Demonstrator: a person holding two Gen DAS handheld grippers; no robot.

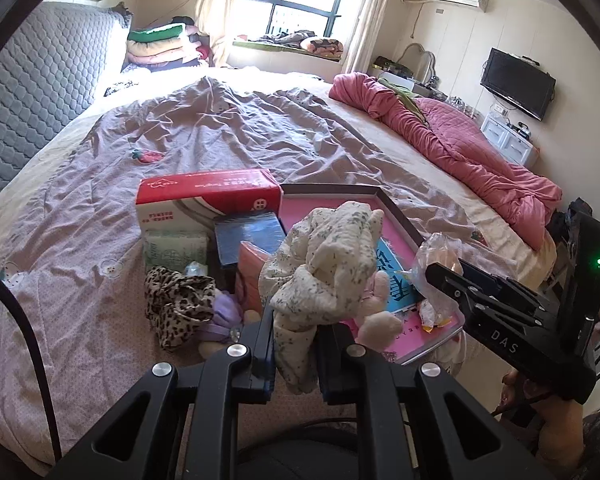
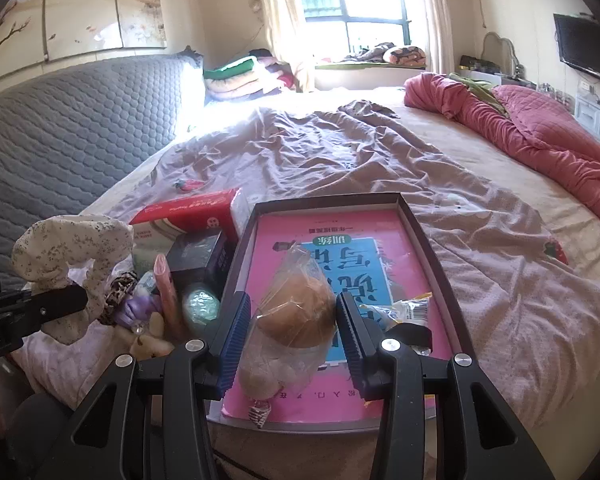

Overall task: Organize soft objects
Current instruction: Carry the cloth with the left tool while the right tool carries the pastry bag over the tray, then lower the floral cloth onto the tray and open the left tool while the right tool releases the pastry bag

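Mauve rumpled bedsheet (image 2: 340, 152) covers the bed, bare beyond the tray (image 2: 428, 240). Left gripper (image 1: 296, 344) pinches a floral cloth (image 1: 324, 256); right gripper (image 2: 290, 320), half-open, clasps a bagged bun (image 2: 296, 312) over the tray.

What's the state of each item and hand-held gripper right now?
Left hand-held gripper: shut on floral cloth, lifted.
Floral cloth: bunched, hanging from the jaws.
Right hand-held gripper: shut on bagged bun, over the tray.
Bagged bun: in clear plastic, held.
Tray: open, pink book lying flat inside.
Red tissue box: on the bed, beside the tray.
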